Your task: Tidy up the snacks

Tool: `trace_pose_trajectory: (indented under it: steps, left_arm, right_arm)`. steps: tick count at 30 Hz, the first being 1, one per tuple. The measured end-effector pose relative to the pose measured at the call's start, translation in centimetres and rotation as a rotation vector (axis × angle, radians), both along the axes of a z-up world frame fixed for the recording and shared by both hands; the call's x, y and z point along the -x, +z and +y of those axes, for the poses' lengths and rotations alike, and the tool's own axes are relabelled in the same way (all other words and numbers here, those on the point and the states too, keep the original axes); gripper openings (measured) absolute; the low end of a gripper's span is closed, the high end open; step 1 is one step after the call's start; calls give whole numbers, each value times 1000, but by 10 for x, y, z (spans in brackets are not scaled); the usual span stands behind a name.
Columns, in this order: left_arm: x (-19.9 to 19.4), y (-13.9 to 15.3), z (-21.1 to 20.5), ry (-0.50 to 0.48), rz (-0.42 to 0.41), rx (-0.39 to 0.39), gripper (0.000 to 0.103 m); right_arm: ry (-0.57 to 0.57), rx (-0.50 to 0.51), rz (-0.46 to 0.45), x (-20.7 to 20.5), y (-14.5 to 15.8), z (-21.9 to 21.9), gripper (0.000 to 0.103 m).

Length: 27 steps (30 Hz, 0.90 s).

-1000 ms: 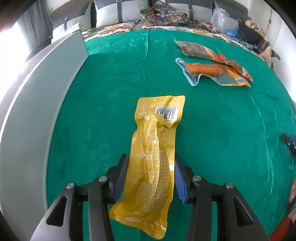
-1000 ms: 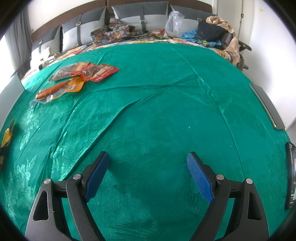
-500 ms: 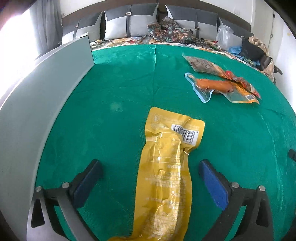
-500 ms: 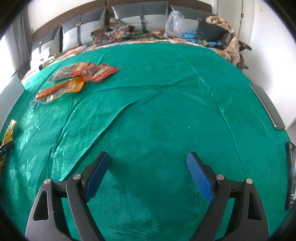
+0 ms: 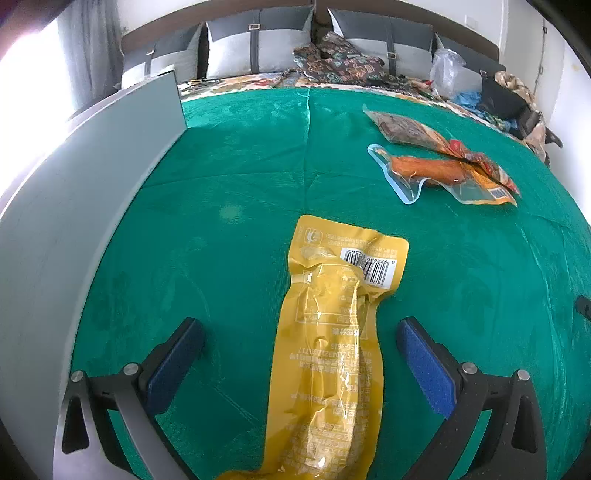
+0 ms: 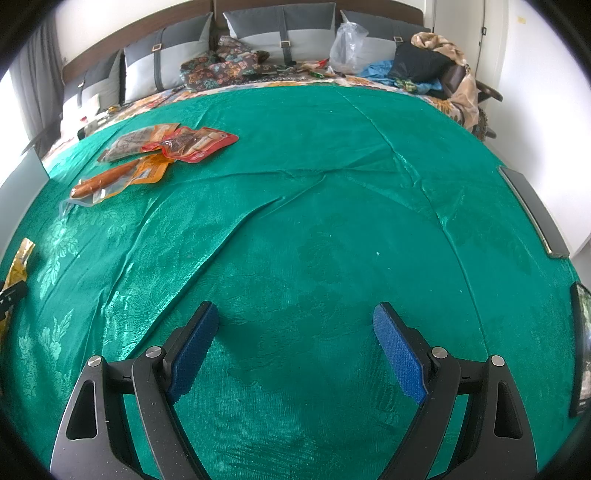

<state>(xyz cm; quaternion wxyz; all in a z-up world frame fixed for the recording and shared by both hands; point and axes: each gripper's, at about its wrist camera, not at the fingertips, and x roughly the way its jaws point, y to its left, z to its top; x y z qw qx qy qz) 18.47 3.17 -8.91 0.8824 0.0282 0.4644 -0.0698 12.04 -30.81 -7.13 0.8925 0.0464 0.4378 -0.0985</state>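
left gripper [image 5: 300, 334]: jaws wide apart | yellow snack pouch [image 5: 330, 354]: lay lower centre between them, untouched | right gripper [image 6: 295, 319]: jaws apart, empty

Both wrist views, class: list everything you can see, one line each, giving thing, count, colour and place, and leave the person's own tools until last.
Green cloth: one, spread over the whole surface.
Yellow snack packet: one, lying flat between the left tool's open fingers.
Sausage packet: one, clear with orange contents, far right in the left view.
Brown snack packet: one, just behind the sausage packet.
Red snack packet: one, in the same pile of snacks.
Grey panel: one, standing along the cloth's left edge.
Cushions: several, grey, along the back.
Clear plastic bag: one, at the back.
Left tool: one, black with blue pads, open.
Right tool: one, same colours, open over bare cloth.
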Motion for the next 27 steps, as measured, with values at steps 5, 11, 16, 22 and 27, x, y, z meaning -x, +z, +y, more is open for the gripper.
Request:
trace_pose_trajectory:
  steps: [5,11,16,22,27]
  left_arm:
    - [-2,0,8,22,-9,6,103]
    - [-2,0,8,23,-11,4,103]
    - [-2,0,8,23,-11,5,103]
    - [-2,0,8,23,-11,5,103]
    - [-2,0,8,23,-10,5,103]
  right_arm:
    - [0,0,0,0,0,0,89]
    - [1,0,0,0,0,0,89]
    - [1,-2,-1,0,0,0,89]
    - [34,-73,18,-15,9,0,88]
    - [217,-168,-25,-92,48,24,87]
